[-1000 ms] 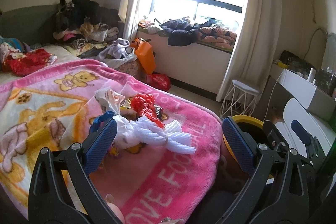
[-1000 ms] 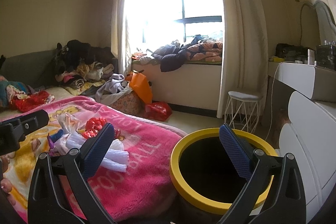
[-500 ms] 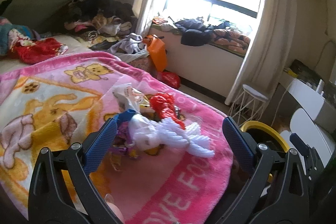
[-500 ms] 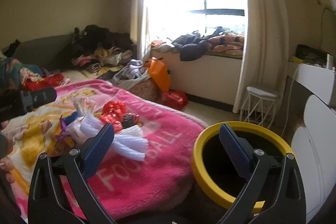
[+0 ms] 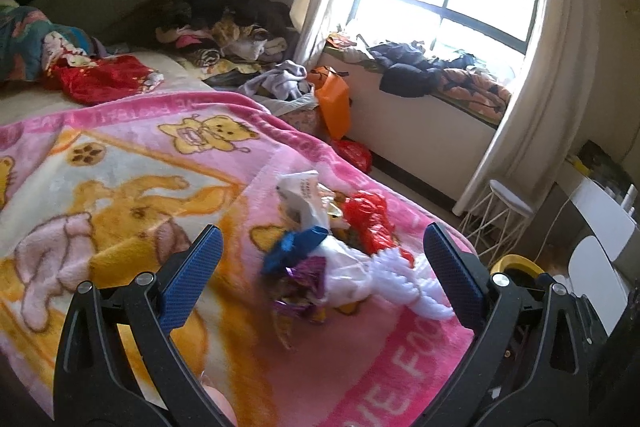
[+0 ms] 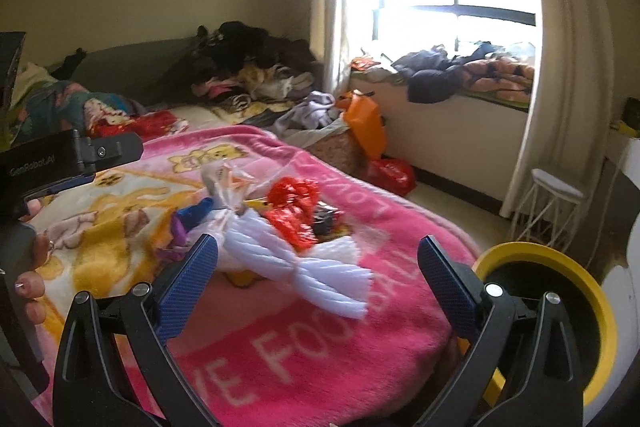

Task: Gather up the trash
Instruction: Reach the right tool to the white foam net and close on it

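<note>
"GenRobot.AI" on left tongs' body [image 6: 36,163], "FOOTBALL" on pink blanket [image 6: 320,339]

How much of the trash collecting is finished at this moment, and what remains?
Done: nothing visible; what shows inside the yellow-rimmed bin looks dark and empty. In hand: nothing; the left gripper and right gripper are both open, facing the trash pile. Left: the whole pile, including white plastic wrap and red wrapper, lies on the pink blanket.
</note>
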The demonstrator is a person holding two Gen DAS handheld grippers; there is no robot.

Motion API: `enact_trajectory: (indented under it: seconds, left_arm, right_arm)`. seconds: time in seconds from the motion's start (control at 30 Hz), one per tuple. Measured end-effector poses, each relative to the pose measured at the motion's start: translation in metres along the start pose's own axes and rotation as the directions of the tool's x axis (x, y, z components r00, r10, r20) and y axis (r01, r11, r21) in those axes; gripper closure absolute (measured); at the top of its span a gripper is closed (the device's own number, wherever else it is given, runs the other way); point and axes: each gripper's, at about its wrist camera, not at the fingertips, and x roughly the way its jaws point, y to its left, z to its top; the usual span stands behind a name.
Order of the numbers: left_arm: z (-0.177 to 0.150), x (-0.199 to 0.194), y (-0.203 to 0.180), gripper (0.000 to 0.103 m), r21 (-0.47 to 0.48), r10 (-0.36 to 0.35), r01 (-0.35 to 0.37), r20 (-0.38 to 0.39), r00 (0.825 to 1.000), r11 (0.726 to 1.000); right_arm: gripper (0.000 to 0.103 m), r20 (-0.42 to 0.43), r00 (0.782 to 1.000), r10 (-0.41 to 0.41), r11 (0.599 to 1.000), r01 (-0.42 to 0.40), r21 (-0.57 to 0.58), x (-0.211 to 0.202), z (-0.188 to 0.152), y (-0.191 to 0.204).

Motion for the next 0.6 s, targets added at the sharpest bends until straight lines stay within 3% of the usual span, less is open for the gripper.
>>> enact_trajectory:
  seconds: [0.47,0.53,0.6]
  left_arm:
    - [-0.004,0.022,0.043,0.011,-0.062,0.008,-0.014,-0.104,0.995,0.998]
    - [-0.005,0.026,0.04,0.013,-0.058,-0.01,0.003,-0.122,0.993,0.998]
    - [-0.007,0.033,0.035,0.021,-0.051,-0.027,0.021,-0.137,0.99,0.999]
  right_arm:
    - [0.007,-0.172,0.985,0.019,0.998,-0.028,-0.055,0.061,-0.008,-0.002]
    - [0.018,-0.202,0.979,0.02,0.997,-0.034,-0.07,0.069,-0.013,-0.004]
    - [0.022,-0.23,0.973,0.01,0.995,-0.033,-0.098,0.077,-0.019,-0.003]
